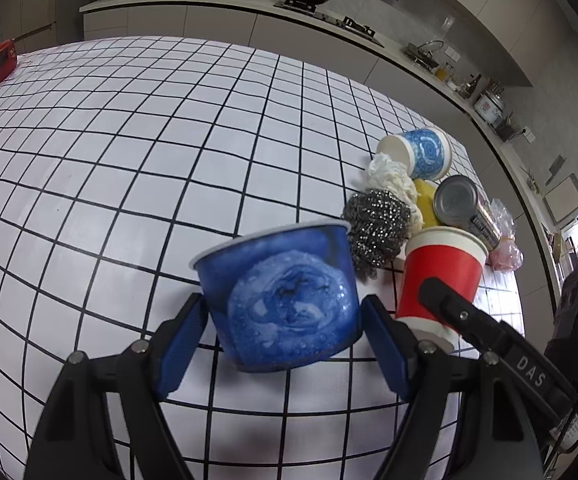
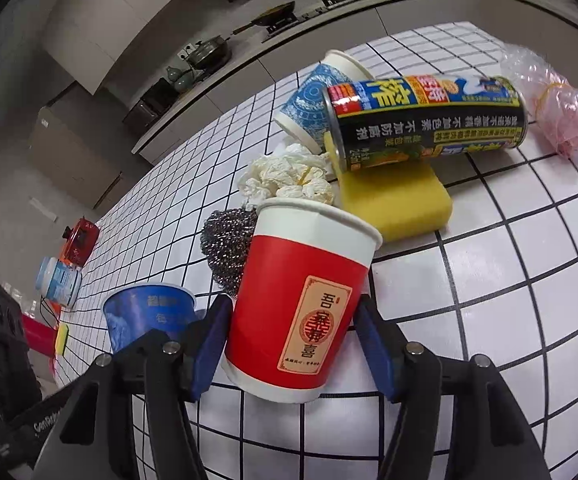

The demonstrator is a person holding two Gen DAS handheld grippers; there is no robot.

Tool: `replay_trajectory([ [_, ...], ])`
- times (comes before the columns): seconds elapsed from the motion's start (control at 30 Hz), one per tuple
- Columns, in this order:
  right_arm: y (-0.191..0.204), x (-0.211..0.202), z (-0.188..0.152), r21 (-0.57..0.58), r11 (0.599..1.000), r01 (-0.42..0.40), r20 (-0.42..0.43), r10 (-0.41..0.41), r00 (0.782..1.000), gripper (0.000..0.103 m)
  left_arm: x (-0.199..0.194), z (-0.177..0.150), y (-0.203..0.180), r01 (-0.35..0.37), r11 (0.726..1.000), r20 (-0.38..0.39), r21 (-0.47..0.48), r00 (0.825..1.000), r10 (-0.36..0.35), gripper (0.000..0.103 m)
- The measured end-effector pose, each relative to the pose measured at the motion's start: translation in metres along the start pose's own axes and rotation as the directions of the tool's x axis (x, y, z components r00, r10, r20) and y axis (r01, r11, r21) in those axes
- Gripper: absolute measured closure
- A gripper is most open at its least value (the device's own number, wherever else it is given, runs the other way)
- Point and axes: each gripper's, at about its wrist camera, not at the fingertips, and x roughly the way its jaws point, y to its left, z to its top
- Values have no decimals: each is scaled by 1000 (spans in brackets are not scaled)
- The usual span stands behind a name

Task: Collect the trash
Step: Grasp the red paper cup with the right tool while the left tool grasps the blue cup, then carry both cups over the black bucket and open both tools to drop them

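Between left fingers [image 1: 283, 334] sits blue cup [image 1: 281, 300], seemingly gripped; right fingers [image 2: 291, 344] flank red cup [image 2: 297, 312], contact unclear.

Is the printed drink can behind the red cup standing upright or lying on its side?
On its side. In the right wrist view the can lies with its length across the picture, its round end facing left, partly resting on the yellow sponge.

- I get bright, even indoor light; shadows on the worktop [image 1: 137, 168] are soft and short.
- Fisheye bends the grid hard, corners go black.
- Nearest edges blur slightly.
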Motion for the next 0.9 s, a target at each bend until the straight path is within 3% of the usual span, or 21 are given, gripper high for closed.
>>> replay_trajectory([
  [0.23, -3, -30, -7, -51, 998, 35, 62, -32, 998, 39, -13, -3, -10, 34, 999, 21, 40, 999, -34, 24],
  [0.43, -25, -65, -12, 12, 998, 66, 133, -67, 989, 39, -20, -4, -41, 115, 986, 14, 123, 993, -117, 24],
  [0.7, -71, -132, -26, 137, 973, 187, 225, -215, 950, 39, -10, -17, -113, 272, 924, -76, 270, 962, -261, 24],
  [0.9, -126, -189, -40, 225, 943, 246, 269, -302, 914, 39, -1, -39, -183, 341, 876, -131, 342, 940, -315, 24],
])
